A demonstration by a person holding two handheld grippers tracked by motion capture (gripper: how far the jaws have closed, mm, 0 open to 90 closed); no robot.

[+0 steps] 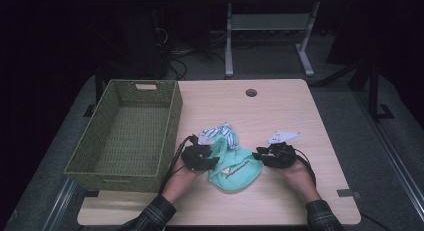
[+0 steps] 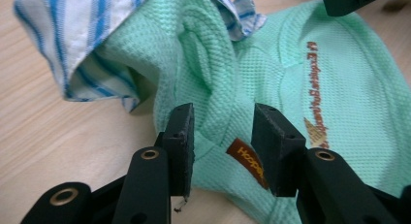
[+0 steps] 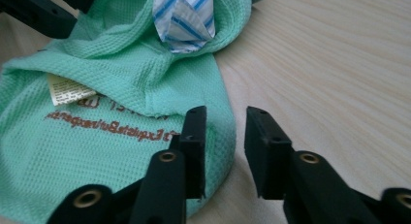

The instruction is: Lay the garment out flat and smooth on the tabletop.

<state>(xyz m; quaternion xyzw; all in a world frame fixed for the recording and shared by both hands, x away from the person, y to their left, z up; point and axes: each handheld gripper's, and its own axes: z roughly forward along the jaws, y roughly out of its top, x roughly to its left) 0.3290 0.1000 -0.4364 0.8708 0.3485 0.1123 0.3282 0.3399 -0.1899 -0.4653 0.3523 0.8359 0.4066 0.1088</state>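
Observation:
A mint-green knit garment [image 1: 235, 170] lies crumpled at the middle of the table, with a blue-and-white striped cloth [image 1: 220, 133] bunched on its far side. My left gripper [image 1: 211, 160] is at the garment's left edge. In the left gripper view it [image 2: 223, 124] is open, its jaws astride a raised fold of the garment [image 2: 291, 88] near an orange tag [image 2: 246, 161]. My right gripper [image 1: 261, 154] is at the garment's right edge. In the right gripper view it [image 3: 225, 124] is open, one jaw over the hem [image 3: 97, 136], the other over bare wood. The striped cloth [image 3: 186, 20] pokes out of the garment's opening.
A green woven basket [image 1: 171, 126], with nothing in it, stands on the table's left side close to my left hand. The wooden table [image 1: 285, 111] has a cable hole [image 1: 251, 92] near its far edge. A desk frame and cables stand on the floor beyond.

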